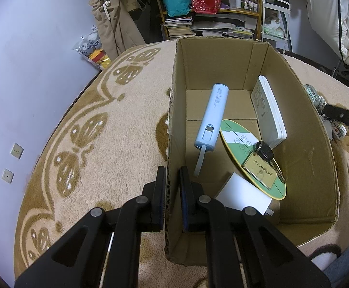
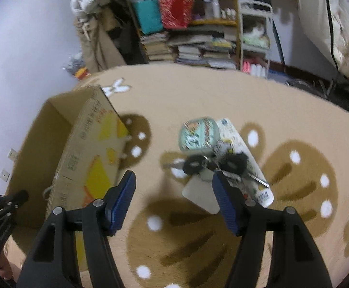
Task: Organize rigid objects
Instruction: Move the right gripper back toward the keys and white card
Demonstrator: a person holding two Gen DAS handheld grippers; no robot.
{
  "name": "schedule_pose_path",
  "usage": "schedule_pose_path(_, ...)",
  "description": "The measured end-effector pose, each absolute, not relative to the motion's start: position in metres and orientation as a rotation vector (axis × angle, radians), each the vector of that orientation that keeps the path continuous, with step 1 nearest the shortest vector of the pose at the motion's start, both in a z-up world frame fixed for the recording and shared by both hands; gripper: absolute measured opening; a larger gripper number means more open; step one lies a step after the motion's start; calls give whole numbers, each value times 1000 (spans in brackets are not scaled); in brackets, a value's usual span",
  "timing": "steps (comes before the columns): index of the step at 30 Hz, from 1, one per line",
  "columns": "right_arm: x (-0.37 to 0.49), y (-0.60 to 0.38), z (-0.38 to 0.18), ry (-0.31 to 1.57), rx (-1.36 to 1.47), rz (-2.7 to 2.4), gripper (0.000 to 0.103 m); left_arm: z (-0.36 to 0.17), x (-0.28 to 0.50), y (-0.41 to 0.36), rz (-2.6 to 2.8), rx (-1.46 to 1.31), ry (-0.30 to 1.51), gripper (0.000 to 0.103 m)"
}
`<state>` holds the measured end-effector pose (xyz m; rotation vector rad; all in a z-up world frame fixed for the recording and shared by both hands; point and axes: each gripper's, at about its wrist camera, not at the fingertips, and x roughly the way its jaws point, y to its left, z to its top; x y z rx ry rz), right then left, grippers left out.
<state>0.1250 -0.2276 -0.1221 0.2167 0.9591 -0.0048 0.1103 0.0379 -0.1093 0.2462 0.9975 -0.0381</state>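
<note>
Between the left gripper (image 1: 172, 187) fingers sat the cardboard box (image 1: 301, 144) wall, pinched. Right gripper (image 2: 173, 199) fingers were spread; ahead of them lay a key bunch (image 2: 214, 164) on the rug (image 2: 198, 96).

The left tool (image 1: 172, 180) grips the near wall of the open brown cardboard box (image 1: 318, 148), which holds a pale blue cylindrical power bank (image 1: 212, 117) and a black car key (image 1: 265, 152).
</note>
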Motion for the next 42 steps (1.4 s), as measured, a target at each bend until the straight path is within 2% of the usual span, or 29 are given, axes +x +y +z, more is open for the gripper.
schedule_pose_path(12,126,-239,-161,1042,262,-73,70,-111,109,38,-40,243,998,10)
schedule_pose_path(31,134,-253,-173,1040,338,-118,70,-111,109,39,-40,243,999,10)
schedule_pose_path(42,141,-245,-177,1053,278,-116,71,-112,106,36,-39,241,999,10)
